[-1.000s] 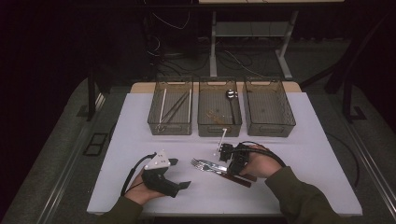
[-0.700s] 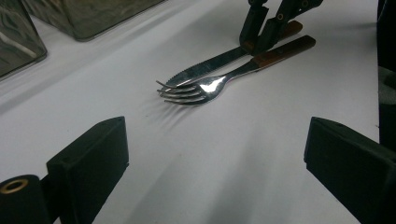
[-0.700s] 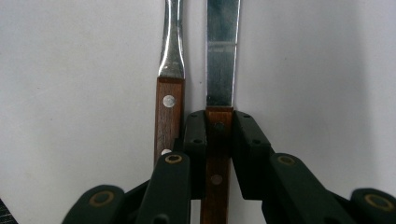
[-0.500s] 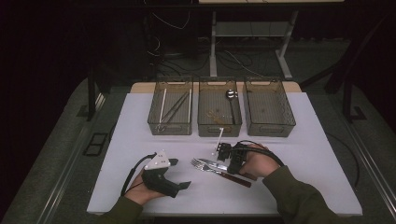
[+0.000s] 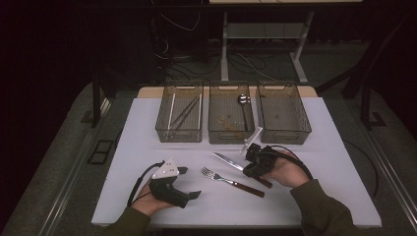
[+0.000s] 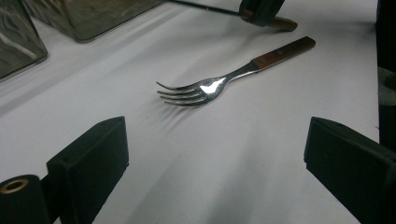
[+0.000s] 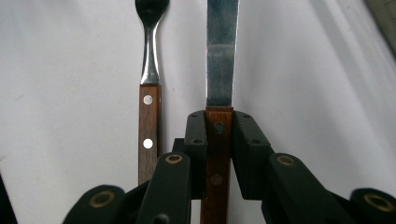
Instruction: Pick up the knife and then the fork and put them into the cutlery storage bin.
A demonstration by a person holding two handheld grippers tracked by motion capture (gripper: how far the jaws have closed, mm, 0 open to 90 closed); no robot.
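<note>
A knife [image 5: 227,160] with a wooden handle lies on the white table, beside a matching fork [image 5: 231,179]. My right gripper [image 5: 249,168] is shut on the knife [image 7: 222,56] handle; its jaws have just been closing, and the pads [image 7: 198,135] now press the wood from both sides. The fork [image 7: 149,112] lies parallel, just left of that gripper [image 7: 218,126]. My left gripper [image 5: 189,183] rests near the front edge, open and empty. The fork [image 6: 205,88] lies ahead of this gripper [image 6: 215,158], tines toward it.
Three clear bins stand in a row at the back. The left bin [image 5: 161,129] holds chopsticks, the middle bin [image 5: 212,133] a spoon [image 5: 242,100], and the right bin [image 5: 306,123] looks empty. The table's front edge [image 5: 221,223] is close to both hands.
My right gripper has shifted a little to the right and away with the knife in its jaws. The fork and my left gripper have stayed put.
</note>
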